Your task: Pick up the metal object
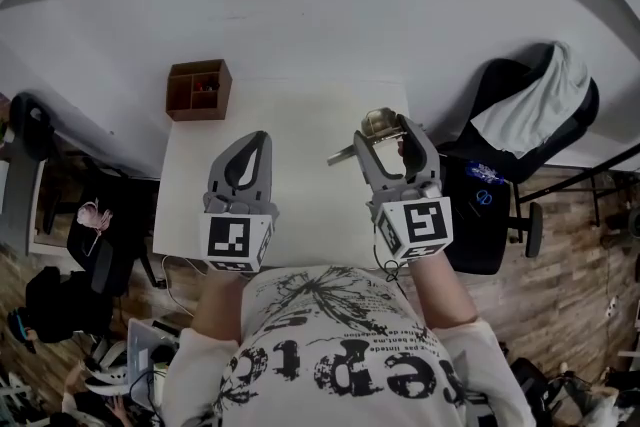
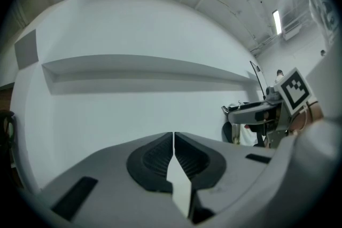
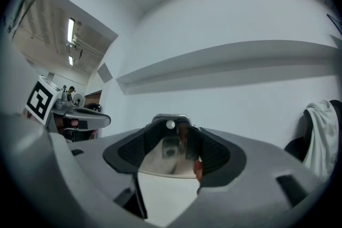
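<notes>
My right gripper is shut on a shiny metal object, a cup-like piece with a thin handle sticking out to the left, held up above the white table. In the right gripper view the metal object fills the gap between the dark pads. My left gripper hovers over the table's left half, jaws shut with nothing between them. In the left gripper view its jaws meet in a thin line, and the right gripper shows at the right.
A brown wooden compartment box sits at the table's far left corner. A black office chair with a white cloth draped on it stands to the right. Bags and clutter lie on the floor at the left.
</notes>
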`<state>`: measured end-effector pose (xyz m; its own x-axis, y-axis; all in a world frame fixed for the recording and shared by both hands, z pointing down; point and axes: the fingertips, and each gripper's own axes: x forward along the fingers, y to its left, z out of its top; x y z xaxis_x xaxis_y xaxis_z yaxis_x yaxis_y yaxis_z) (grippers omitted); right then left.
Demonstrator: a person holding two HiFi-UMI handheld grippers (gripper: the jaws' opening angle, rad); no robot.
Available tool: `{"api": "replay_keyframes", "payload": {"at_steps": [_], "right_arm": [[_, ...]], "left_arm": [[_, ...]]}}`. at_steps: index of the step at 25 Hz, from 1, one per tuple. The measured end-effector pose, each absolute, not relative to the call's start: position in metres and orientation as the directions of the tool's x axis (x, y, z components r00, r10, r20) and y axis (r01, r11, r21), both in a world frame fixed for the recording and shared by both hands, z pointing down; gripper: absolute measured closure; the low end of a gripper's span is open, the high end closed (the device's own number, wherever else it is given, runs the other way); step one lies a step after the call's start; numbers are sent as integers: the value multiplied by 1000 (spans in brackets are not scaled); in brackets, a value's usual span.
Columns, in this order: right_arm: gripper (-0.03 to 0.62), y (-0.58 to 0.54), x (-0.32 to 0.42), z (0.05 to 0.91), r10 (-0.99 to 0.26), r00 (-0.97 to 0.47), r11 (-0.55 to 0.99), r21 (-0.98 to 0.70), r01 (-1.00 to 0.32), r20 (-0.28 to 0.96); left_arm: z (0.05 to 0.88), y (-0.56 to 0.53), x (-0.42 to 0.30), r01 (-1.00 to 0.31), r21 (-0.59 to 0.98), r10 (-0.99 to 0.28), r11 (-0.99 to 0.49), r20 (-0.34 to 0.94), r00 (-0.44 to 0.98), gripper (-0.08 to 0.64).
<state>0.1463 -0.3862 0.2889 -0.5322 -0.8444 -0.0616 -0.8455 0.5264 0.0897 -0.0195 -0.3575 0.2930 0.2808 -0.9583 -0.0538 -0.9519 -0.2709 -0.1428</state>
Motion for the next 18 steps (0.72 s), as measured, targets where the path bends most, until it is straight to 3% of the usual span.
{"api": "replay_keyframes", "payload": {"at_steps": [18], "right_arm": [[311,-400,144,305,-849,-527,524,81,-848,-25]], "left_arm": [[294,-365,-19,-951,-148,-959,-272,-41,281,548]]}}
